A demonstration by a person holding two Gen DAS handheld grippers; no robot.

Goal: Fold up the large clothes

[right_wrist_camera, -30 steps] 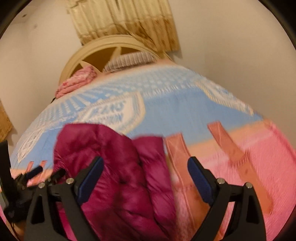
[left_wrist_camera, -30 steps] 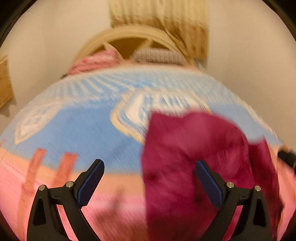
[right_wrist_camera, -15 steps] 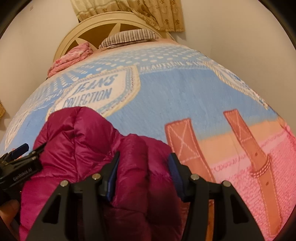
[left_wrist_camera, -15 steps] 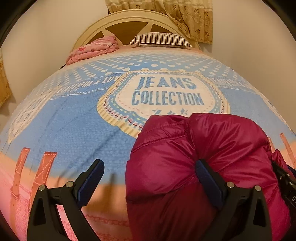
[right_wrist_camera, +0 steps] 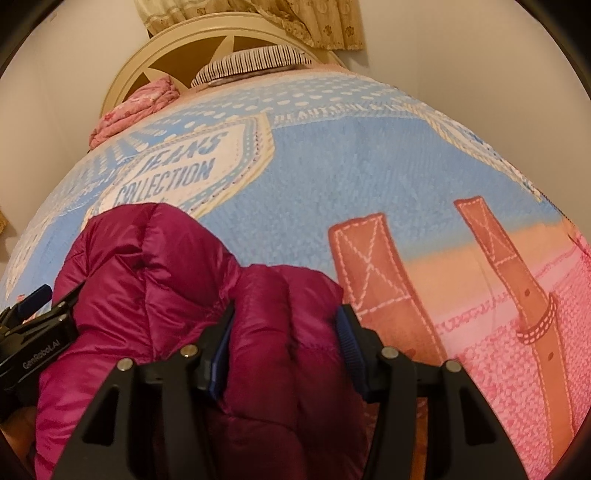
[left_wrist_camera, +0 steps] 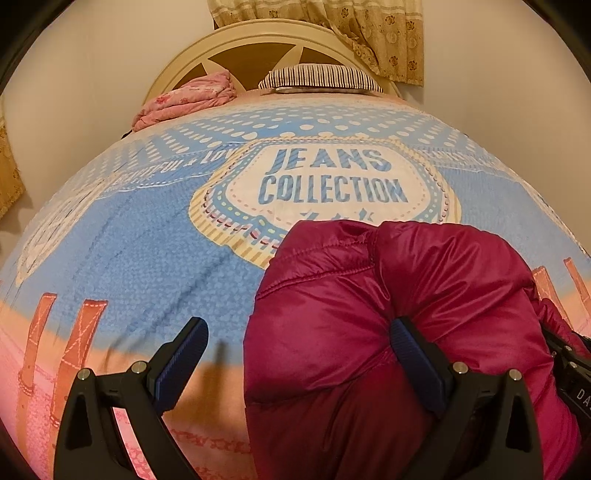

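Note:
A puffy magenta down jacket [left_wrist_camera: 388, 314] lies bunched on the bed near its foot end; it also shows in the right wrist view [right_wrist_camera: 166, 280]. My left gripper [left_wrist_camera: 295, 354] is open, its right finger [left_wrist_camera: 413, 354] pressed into the jacket's left part, its left finger [left_wrist_camera: 181, 358] over bare bedspread. My right gripper [right_wrist_camera: 284, 347] is shut on a thick fold of the jacket's right side. The left gripper's body shows at the left of the right wrist view [right_wrist_camera: 33, 332].
The bedspread [left_wrist_camera: 147, 240] is blue with a "JEANS COLLECTION" print, pink at the near end. A folded pink blanket [left_wrist_camera: 184, 99] and a striped pillow [left_wrist_camera: 317, 77] lie by the cream headboard [left_wrist_camera: 258, 40]. A curtain [left_wrist_camera: 351, 33] hangs behind. Walls flank both sides.
My right gripper has closed from wide open onto a fold of the jacket. Both grippers have come down closer to the jacket and then held still.

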